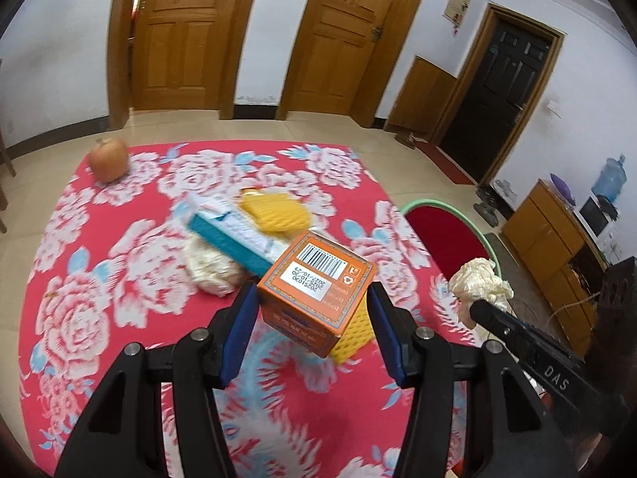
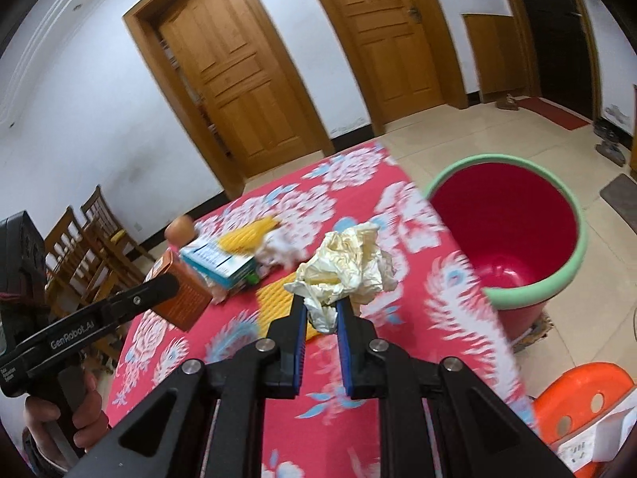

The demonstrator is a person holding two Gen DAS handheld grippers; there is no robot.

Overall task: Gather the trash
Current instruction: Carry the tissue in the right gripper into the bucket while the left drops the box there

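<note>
Trash is split between the 2 grippers and the table. In the left wrist view, the left gripper (image 1: 314,302) sits at lower centre with its jaws about half open and clamped on the sides of an orange box (image 1: 316,292), barcode face up and tilted, lifted off the red floral cloth (image 1: 119,286). At the right edge of that frame the right gripper (image 1: 475,306) pokes in, with a crumpled cream wad (image 1: 479,283) at its tip.

In the right wrist view, the right gripper (image 2: 321,304) fills the lower centre, jaws nearly closed and pinching the wad (image 2: 346,269) by its lower tail, so the bulk sits above the fingertips. A red bin (image 2: 557,279) with a green rim stands on the floor at right, just past the table edge.

On the cloth in the left wrist view lie a teal box (image 1: 235,241), a yellow mesh piece (image 1: 278,211), another paper wad (image 1: 211,271), and an apple (image 1: 108,158) at upper left.

A hand (image 2: 85,410) grips the left gripper's handle at lower left of the right wrist view.
</note>
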